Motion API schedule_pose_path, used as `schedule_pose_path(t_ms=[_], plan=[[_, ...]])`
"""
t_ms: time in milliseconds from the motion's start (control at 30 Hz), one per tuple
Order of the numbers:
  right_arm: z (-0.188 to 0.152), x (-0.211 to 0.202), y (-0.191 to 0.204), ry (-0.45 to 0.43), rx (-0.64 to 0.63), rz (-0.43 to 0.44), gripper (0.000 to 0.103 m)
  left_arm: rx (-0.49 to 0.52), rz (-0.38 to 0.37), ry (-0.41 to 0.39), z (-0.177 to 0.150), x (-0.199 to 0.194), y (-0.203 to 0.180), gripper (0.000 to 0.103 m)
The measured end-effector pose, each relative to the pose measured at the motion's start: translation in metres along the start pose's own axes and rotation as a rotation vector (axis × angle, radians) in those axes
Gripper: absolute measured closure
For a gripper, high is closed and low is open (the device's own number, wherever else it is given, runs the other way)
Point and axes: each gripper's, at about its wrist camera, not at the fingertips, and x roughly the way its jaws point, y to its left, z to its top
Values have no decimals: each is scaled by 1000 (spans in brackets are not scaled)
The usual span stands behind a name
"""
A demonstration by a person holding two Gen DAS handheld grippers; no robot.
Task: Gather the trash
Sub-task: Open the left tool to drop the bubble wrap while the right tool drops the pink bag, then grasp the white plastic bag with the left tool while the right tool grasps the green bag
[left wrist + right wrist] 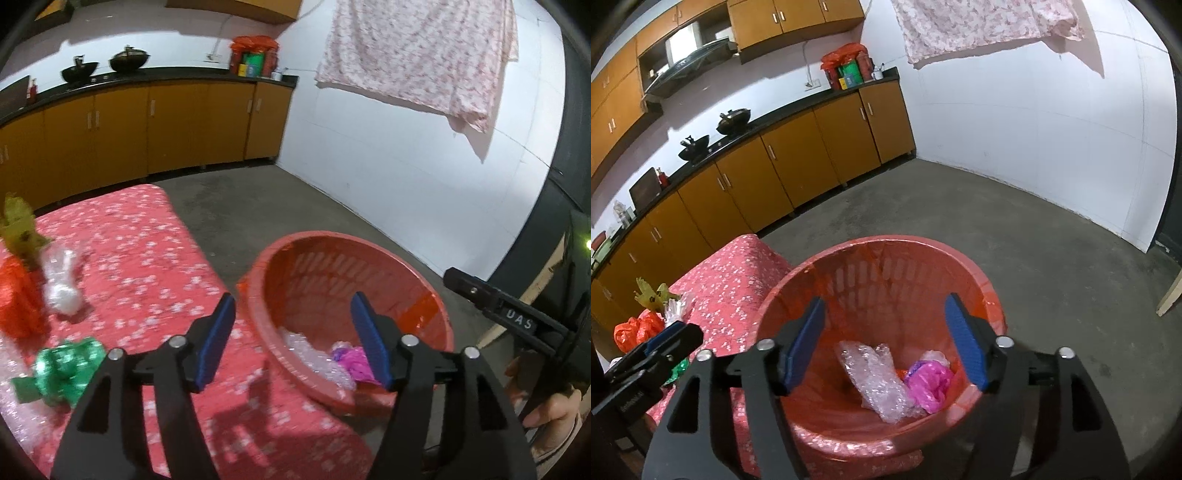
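1. Nearest in the left wrist view, the left hand-held gripper (pixel 293 341) is seen with its blue pads spread wide and nothing between them. It is aimed downward over the seam where the red flowered counter (pixel 147 251) meets the red basket (pixel 439 306).
2. In the right wrist view, the right hand-held gripper (pixel 884 343) is likewise spread and empty, and it is held directly above the basket's mouth.
3. Two pieces of trash are already seen lying at the bottom of the basket: a crumpled sheet of clear bubble wrap (pixel 879 380) and, touching it on the right, a pink plastic bag (pixel 929 384).
4. More trash is left on the counter, all of it to the left of the left hand-held gripper. Closest is a green shiny wrapper (pixel 62 369), down and to the left of the left pad; it is a rounded wad with no clear long axis.
5. Farther along are a clear plastic wad (pixel 62 284), lying with its long axis running away from the camera, an orange bag (pixel 18 295) just beside it, and a yellow-green bag (pixel 18 221) behind that.
6. The left hand-held gripper is judged much the nearer to this remaining trash; the right one is parked on the far side, over the basket.
7. Beyond, a bare concrete floor (pixel 266 206) and a row of brown kitchen cabinets (pixel 147 125) are seen.
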Motion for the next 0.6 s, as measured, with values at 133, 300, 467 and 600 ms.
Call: schedule_pose_path(t_ms=[133, 300, 467, 600], plan=[[0, -8, 26, -23, -58, 30, 19, 0, 76, -45, -4, -31, 19, 28], [-2, -7, 72, -26, -141, 96, 16, 23, 190, -95, -14, -73, 41, 19], [-16, -6, 121, -4, -220, 196, 16, -15, 317, -127, -28, -119, 82, 15], [-27, -3, 162, 17, -295, 254, 16, -84, 414, -142, -39, -151, 123, 15]])
